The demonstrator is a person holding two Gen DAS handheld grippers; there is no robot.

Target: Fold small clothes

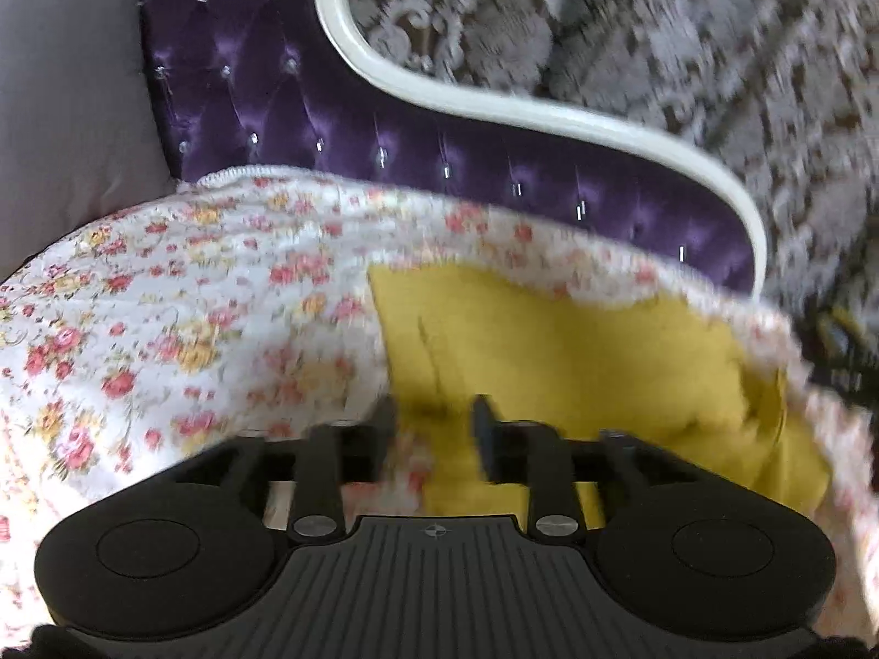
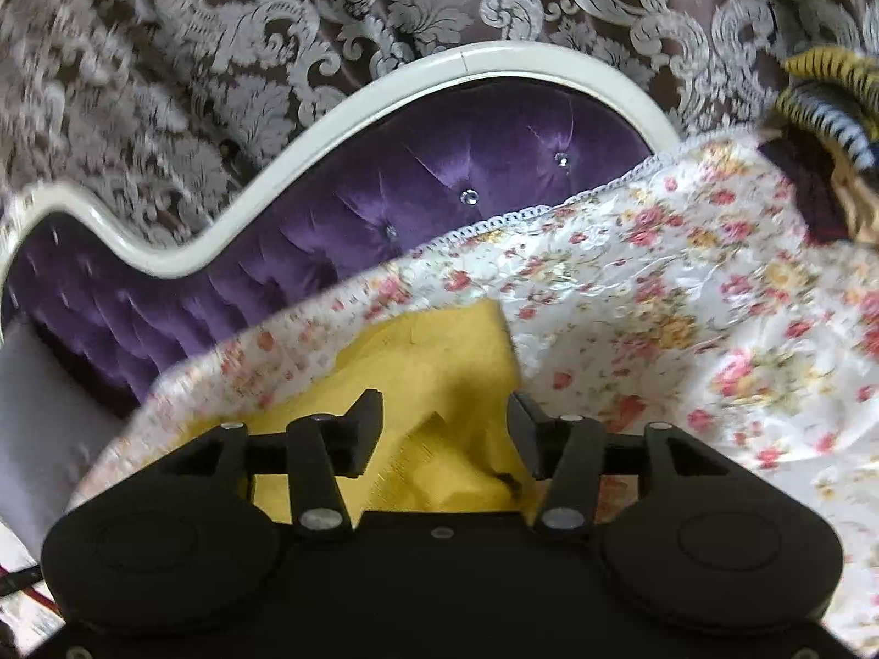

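- Right now your left gripper point(image 1: 434, 423) has its jaws apart, hovering low at the near left corner of the yellow cloth point(image 1: 577, 351); the picture is blurred, so contact cannot be judged.
- Your right gripper point(image 2: 445, 423) also has its jaws spread, with a raised fold of the yellow cloth point(image 2: 439, 362) lying between the fingers; they are not closed on it.
- That cloth lies flat on the floral bedspread point(image 1: 165, 302), near the edge closest to the purple tufted headboard point(image 1: 263, 82).
- From your right wrist view, the bedspread point(image 2: 686, 285) runs off to the right, where a striped yellow-and-dark item point(image 2: 824, 93) sits at its far corner.
- Behind the headboard point(image 2: 467, 165) and its cream frame point(image 2: 384, 82) you see grey patterned wallpaper point(image 2: 274, 11).
- A grey pillow point(image 1: 66, 82) leans at the left of your left wrist view.
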